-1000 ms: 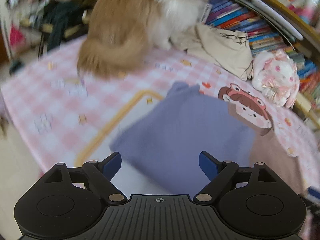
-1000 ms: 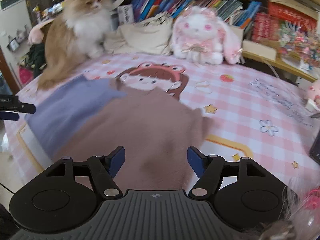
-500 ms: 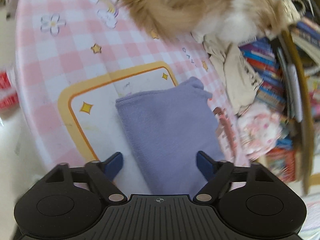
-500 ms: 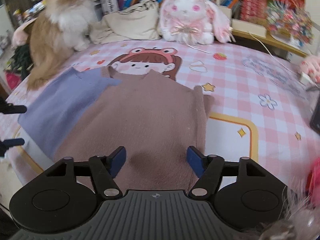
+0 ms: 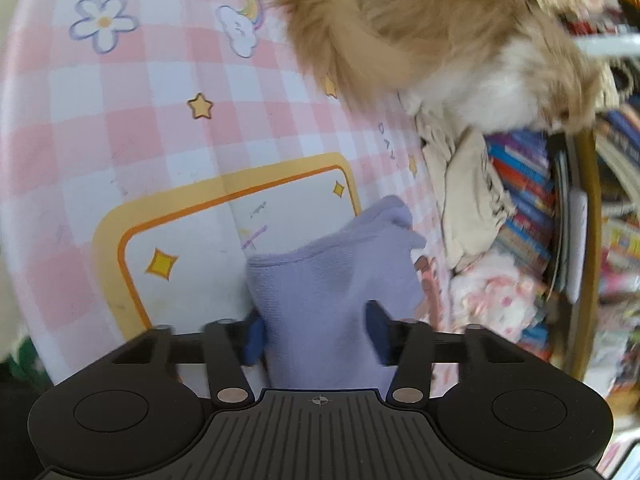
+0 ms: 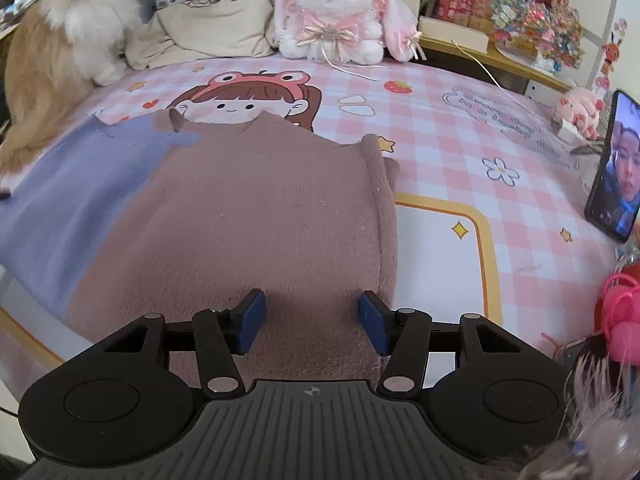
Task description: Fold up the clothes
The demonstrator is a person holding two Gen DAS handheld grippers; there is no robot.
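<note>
A two-colour knit garment lies flat on the pink checked table cover (image 6: 440, 128): a brown part (image 6: 260, 216) and a lavender part (image 6: 76, 192). In the left wrist view my left gripper (image 5: 314, 338) straddles the lavender cloth (image 5: 332, 288), which rises bunched between the blue pads; the jaws are still partly apart. My right gripper (image 6: 312, 326) is open, low over the near hem of the brown part, with cloth between its pads.
A long-haired orange and white cat (image 5: 420, 36) sits at the table's far left (image 6: 64, 40). A beige bag (image 6: 216, 24), a plush rabbit (image 6: 340, 12) and bookshelves line the back. A phone (image 6: 618, 168) stands at the right, pink items (image 6: 620, 320) near it.
My left gripper has moved forward onto the lavender cloth and its jaws have narrowed around it, lifting the edge. My right gripper has come down closer to the brown hem.
</note>
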